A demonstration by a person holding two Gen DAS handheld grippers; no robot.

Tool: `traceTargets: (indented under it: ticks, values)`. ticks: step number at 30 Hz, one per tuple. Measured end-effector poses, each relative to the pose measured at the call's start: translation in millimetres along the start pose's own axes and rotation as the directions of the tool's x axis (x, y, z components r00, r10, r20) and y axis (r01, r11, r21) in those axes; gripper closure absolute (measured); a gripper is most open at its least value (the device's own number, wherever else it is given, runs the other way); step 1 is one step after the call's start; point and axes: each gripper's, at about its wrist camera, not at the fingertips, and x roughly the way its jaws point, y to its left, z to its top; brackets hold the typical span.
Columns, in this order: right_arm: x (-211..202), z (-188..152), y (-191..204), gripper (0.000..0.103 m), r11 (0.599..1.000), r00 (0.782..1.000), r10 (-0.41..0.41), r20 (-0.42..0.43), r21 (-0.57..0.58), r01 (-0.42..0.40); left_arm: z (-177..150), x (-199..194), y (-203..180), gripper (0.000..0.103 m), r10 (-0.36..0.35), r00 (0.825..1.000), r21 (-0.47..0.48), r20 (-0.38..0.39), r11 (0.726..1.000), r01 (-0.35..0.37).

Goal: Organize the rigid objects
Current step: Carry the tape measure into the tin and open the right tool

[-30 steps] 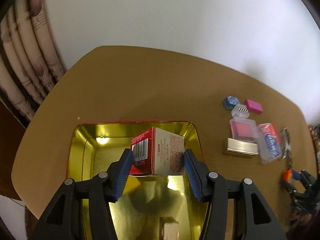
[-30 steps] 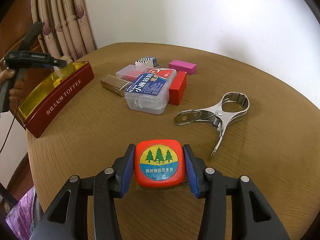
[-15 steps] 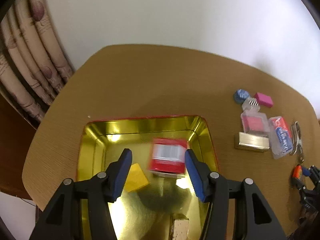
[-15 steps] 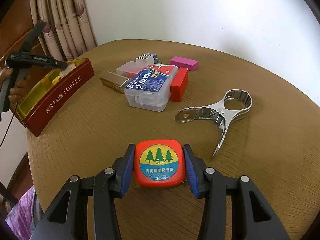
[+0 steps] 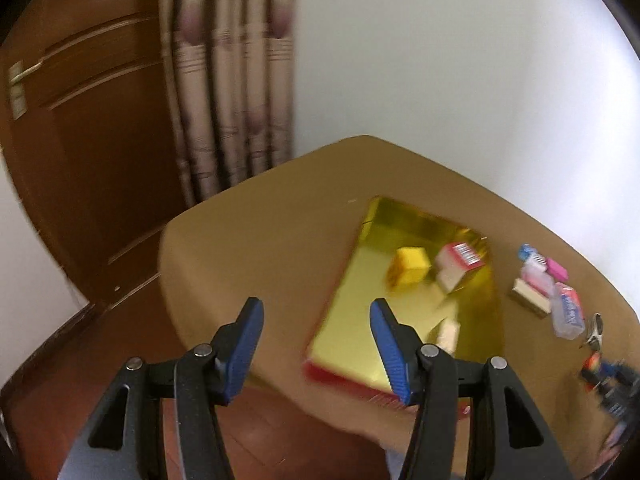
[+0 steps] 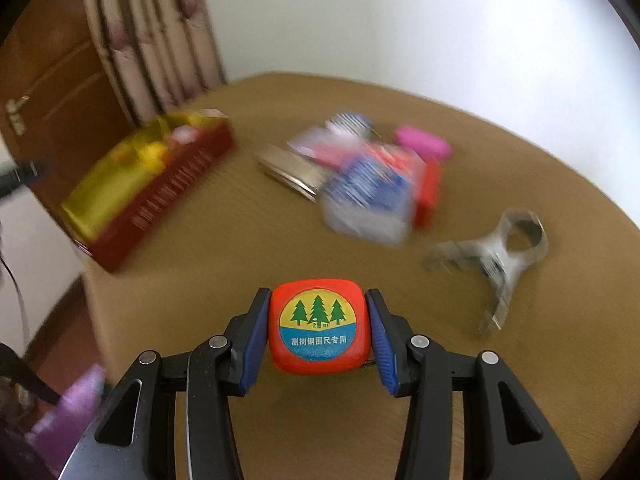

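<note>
At table centre, right gripper (image 6: 318, 326) clamps the orange tape measure (image 6: 318, 324); left gripper (image 5: 316, 350) spread, empty. Carrying step; next, steer to the gold tin (image 6: 108, 196) at ten o'clock and release inside

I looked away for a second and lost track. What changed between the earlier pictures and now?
The left gripper let go of the red-and-white box, which now lies in the gold tin beside a yellow block, and pulled back empty. The right gripper lifted a little, still clamping the orange tape measure. The other table items stayed put.
</note>
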Motion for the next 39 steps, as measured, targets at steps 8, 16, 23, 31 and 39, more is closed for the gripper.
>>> traceTargets:
  ticks: [8, 16, 23, 31, 39]
  values:
    - [52, 99, 114, 0.059, 0.969, 0.978, 0.207, -0.041, -0.129, -0.210, -13, -14, 15, 0.046, 0.025, 0.995, 0.000, 0.096, 1.000, -0.025]
    - [158, 133, 195, 0.060, 0.956, 0.953, 0.155, -0.260, -0.205, -0.211, -10, -8, 21, 0.046, -0.004, 0.997, 0.012, 0.079, 1.000, 0.003]
    - [204, 156, 205, 0.059, 0.968, 0.945, 0.074, -0.318, -0.204, -0.145, -8, 5, 23, 0.046, -0.007, 0.999, 0.015, 0.039, 1.000, 0.007]
    - [194, 173, 189, 0.032, 0.983, 0.989, 0.043, -0.141, -0.170, -0.067, -9, 13, 22, 0.046, 0.022, 1.000, 0.017, 0.006, 1.000, -0.022]
    - [56, 115, 104, 0.014, 0.999, 0.983, 0.037, 0.180, 0.024, -0.042, -14, 2, 3, 0.046, 0.018, 0.998, 0.114, 0.053, 0.993, -0.024]
